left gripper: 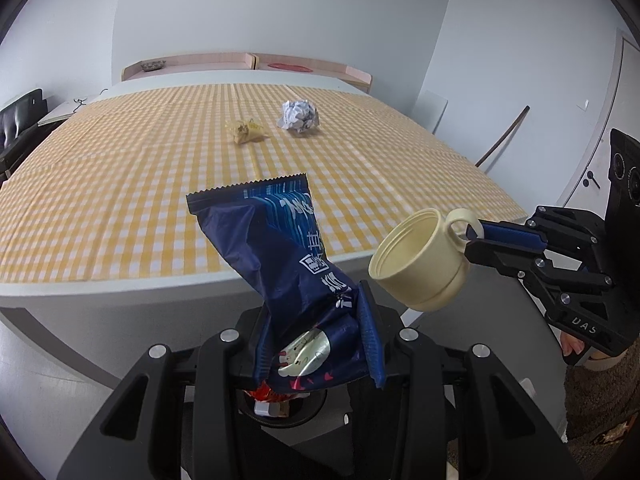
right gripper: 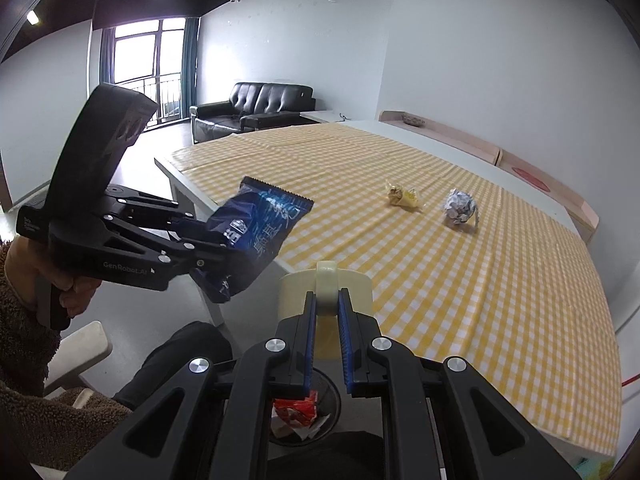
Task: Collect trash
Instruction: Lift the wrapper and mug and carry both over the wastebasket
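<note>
Two tools, left tool clamped on one blue wrapper, right tool clamped on one cream cup, two scraps on table.

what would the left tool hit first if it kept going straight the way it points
Probably the near edge of the checkered table; past the blue wrapper that the left tool holds, nothing else shows in line. Depth is unclear.

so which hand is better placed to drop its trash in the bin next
Left. The left gripper holds the blue snack wrapper directly above the trash bin. The right gripper holds the cream cup further to the side.
</note>
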A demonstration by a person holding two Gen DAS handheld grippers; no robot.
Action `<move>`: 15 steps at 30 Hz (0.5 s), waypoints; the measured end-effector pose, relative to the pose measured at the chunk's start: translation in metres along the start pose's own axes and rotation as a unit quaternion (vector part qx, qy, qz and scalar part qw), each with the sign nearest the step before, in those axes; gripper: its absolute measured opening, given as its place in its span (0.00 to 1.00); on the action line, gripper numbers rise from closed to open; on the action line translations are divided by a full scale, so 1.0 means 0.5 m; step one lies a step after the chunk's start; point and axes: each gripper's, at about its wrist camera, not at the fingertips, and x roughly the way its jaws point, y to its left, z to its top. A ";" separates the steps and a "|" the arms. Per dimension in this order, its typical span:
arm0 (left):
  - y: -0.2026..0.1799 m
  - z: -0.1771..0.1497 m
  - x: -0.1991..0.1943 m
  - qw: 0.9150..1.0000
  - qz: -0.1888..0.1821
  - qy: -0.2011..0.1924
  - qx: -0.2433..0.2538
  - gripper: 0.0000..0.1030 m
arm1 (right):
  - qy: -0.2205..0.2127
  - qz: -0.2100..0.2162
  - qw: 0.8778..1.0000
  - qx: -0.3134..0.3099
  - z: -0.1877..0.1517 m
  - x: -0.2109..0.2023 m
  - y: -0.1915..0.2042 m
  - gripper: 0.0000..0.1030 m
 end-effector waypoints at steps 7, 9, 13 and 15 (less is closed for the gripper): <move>0.002 -0.040 0.019 1.000 0.005 0.023 0.001 0.37 | 0.019 0.015 1.000 0.000 -0.034 0.025 0.022 0.15; 0.001 -0.054 0.029 0.999 0.004 0.033 0.004 0.37 | 0.027 0.023 0.999 0.001 -0.044 0.037 0.025 0.15; 0.006 -0.078 0.059 0.998 0.003 0.056 0.006 0.37 | 0.043 0.032 0.999 0.007 -0.067 0.067 0.026 0.15; 0.015 -0.088 0.074 0.998 -0.007 0.067 -0.002 0.36 | 0.050 0.035 0.998 0.010 -0.076 0.085 0.026 0.15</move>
